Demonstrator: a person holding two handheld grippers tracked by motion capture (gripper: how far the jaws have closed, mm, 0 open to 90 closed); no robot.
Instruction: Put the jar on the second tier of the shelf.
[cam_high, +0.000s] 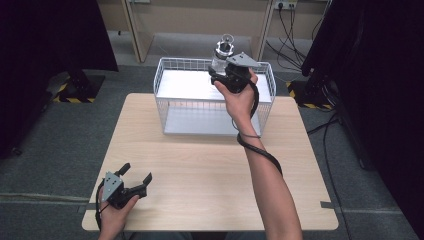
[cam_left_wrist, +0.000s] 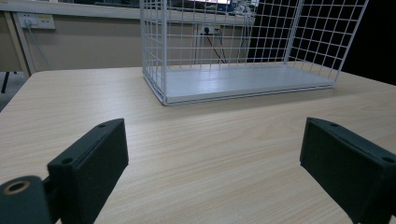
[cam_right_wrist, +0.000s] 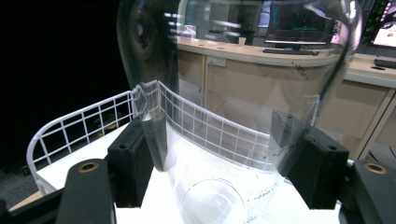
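The right gripper (cam_high: 223, 64) pinches a clear glass jar with a rounded belly and a metal-topped neck (cam_high: 222, 52), its two black jaws pressed against opposite sides of the glass, as the right gripper view shows (cam_right_wrist: 224, 140). The jar hangs in the air above the far right part of the white wire basket with a flat white floor (cam_high: 165, 75), which stands at the far edge of the pale wooden table (cam_high: 200, 170). In the high view the jar's long axis stands roughly upright, neck up (the bottom is hidden behind the gripper there), and the basket's open top lies directly below it. So the relation that counts is vertical: the jar is over the basket's floor, well inside its wire rim, and a straight descent looks like the fitting path. The left gripper (cam_high: 135, 177) rests at the near left corner of the table, jaws spread wide on nothing, well apart from the basket and the farther of the two.
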